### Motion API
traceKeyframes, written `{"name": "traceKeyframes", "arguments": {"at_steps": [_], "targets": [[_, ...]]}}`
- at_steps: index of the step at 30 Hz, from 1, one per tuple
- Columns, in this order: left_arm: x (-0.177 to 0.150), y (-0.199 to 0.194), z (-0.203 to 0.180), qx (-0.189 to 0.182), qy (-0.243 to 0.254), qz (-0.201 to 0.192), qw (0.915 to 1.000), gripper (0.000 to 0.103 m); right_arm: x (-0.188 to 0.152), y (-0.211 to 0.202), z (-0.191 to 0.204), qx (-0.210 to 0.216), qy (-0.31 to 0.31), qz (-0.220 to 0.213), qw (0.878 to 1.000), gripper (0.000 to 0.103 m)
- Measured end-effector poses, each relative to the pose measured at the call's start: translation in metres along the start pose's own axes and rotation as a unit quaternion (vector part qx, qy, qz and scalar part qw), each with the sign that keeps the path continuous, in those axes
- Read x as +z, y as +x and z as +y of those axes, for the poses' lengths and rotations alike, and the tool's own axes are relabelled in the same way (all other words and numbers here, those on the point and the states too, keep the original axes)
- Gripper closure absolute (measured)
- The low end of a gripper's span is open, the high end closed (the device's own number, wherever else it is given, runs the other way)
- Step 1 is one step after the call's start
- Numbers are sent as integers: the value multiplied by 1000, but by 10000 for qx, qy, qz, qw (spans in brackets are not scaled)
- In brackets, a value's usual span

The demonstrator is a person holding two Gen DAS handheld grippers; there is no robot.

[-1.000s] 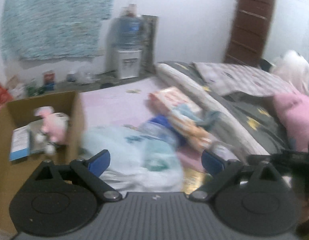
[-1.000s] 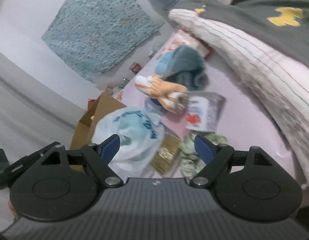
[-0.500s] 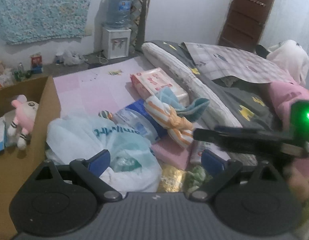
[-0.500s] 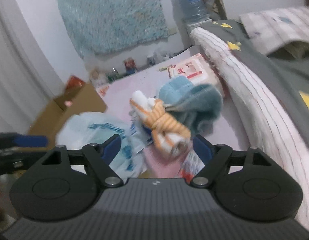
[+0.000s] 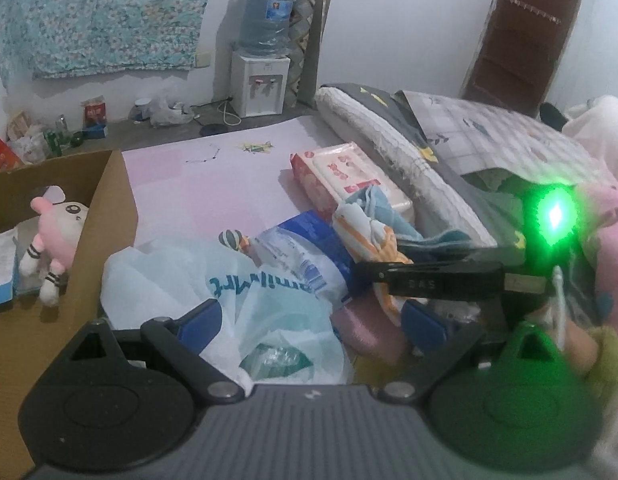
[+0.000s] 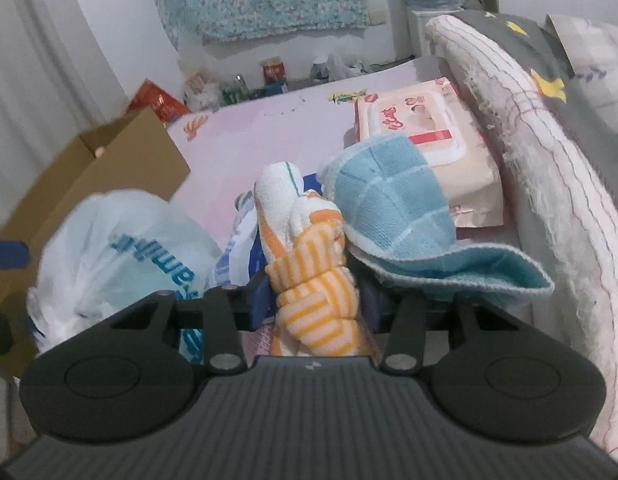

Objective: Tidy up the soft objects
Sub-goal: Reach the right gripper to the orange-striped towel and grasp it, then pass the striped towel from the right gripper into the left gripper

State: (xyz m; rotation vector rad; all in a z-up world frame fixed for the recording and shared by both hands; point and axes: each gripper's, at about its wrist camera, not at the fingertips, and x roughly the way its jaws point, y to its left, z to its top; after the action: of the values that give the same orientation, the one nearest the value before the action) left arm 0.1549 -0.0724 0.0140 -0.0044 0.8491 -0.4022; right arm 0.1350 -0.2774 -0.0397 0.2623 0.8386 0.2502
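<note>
Right gripper [image 6: 315, 300] jaws just closing, pads pressing knotted orange-striped white cloth [image 6: 309, 264]; blue checked towel [image 6: 393, 208] just right. Left gripper [image 5: 311, 320] wide, white plastic bag [image 5: 237, 296] between fingers, unpinched.

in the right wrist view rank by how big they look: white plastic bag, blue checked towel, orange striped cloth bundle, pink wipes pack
1. white plastic bag and blue checked towel: alike, not ranked.
2. pink wipes pack, though it lies farther back and partly hidden.
3. orange striped cloth bundle, smallest-looking despite sitting nearest.
</note>
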Motion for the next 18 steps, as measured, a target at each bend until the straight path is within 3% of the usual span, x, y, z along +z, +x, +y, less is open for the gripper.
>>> {"name": "traceKeyframes", "arguments": {"at_steps": [5,10,18], "targets": [[6,3,-2,-202,9,-110,9997,6,2,-15,-14,547,583,-190,9966,60],[6,12,-14,-357,192,0,9992,6,5,-6,-21,950,987,129,9905,59],[7,30,-32,-724,464,248,9960,12,-11,-5,-32,1979,2017,358,9586,59]]}}
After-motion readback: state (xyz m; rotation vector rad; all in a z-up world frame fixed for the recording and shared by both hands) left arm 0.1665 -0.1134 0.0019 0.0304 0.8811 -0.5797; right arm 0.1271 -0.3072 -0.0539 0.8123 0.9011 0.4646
